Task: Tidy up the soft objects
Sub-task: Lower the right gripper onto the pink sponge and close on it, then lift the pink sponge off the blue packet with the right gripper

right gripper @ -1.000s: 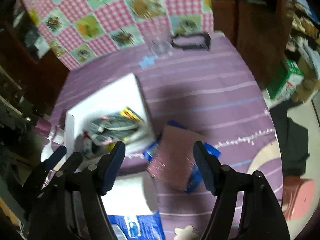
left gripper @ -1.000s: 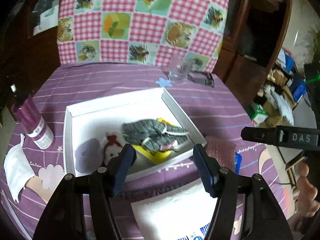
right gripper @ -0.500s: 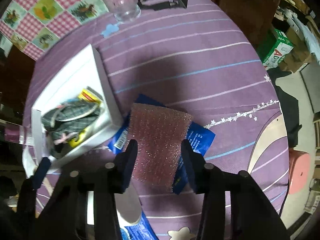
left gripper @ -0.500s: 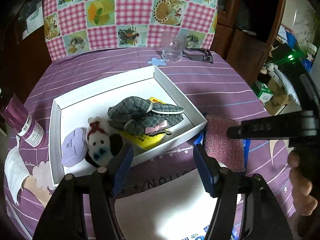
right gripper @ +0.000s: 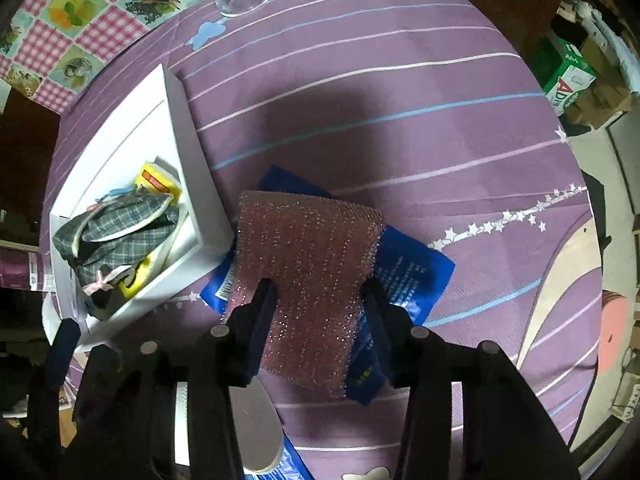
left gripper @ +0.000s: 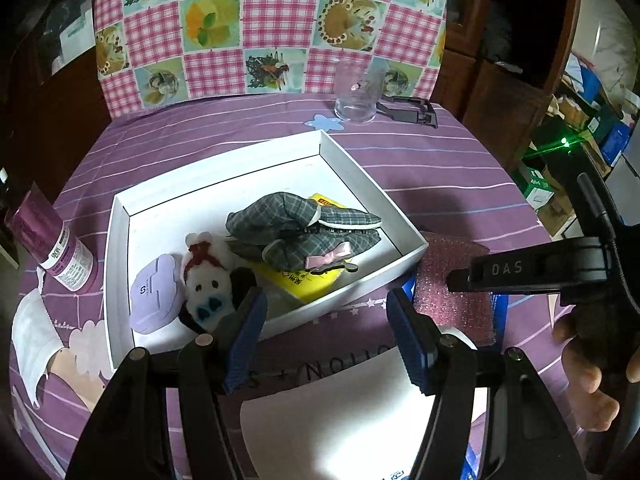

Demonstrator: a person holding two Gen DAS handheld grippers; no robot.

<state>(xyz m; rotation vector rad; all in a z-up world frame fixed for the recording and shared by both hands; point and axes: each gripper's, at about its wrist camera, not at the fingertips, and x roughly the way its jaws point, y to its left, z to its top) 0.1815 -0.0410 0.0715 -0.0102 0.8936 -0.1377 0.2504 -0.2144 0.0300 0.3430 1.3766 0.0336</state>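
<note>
A pink glittery sponge point(right gripper: 308, 268) lies on a blue packet point(right gripper: 416, 268) beside the white box point(right gripper: 192, 184). My right gripper point(right gripper: 318, 300) has a finger on each side of the sponge's near end and is closed on it. The sponge also shows in the left wrist view point(left gripper: 452, 280), with the right gripper's finger above it. The white box point(left gripper: 120, 264) holds grey plaid slippers point(left gripper: 296, 236), a small plush toy point(left gripper: 208, 276), a lilac pouch point(left gripper: 154, 292) and a yellow packet point(left gripper: 308, 280). My left gripper point(left gripper: 324, 332) is open and empty in front of the box.
A glass point(left gripper: 356, 94) and a black clip point(left gripper: 412, 108) stand at the far side of the purple tablecloth. A purple bottle point(left gripper: 60, 256) and a white mask point(left gripper: 32, 336) lie at the left. A white packet point(left gripper: 336, 412) lies under the left gripper.
My right gripper came down over the pink sponge and narrowed onto it. The left gripper drew back a little and stays open.
</note>
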